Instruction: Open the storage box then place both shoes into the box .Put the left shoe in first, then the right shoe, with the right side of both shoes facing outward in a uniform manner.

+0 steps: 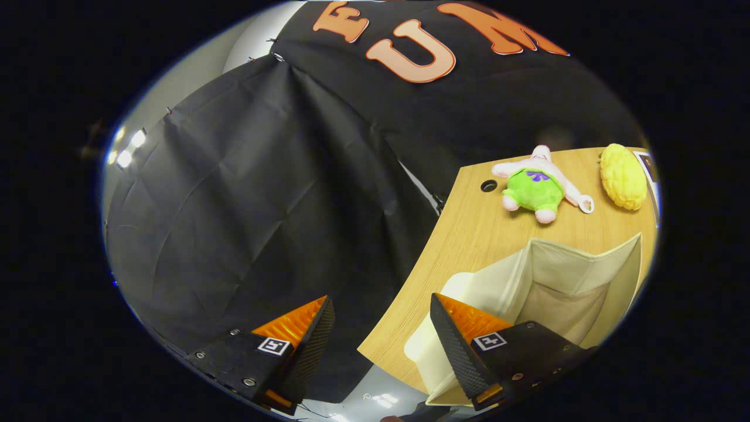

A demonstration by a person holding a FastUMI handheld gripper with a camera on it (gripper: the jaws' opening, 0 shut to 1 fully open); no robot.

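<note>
The table looks like smooth wood. The storage box is soft matt cloth. The starfish toy is fuzzy plush, the yellow toy bumpy. The gripper, fingers apart, has rough ribbed pads

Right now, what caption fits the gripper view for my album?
Open gripper tilted beside the open box on the table, plush toy and yellow toy beyond.
</note>
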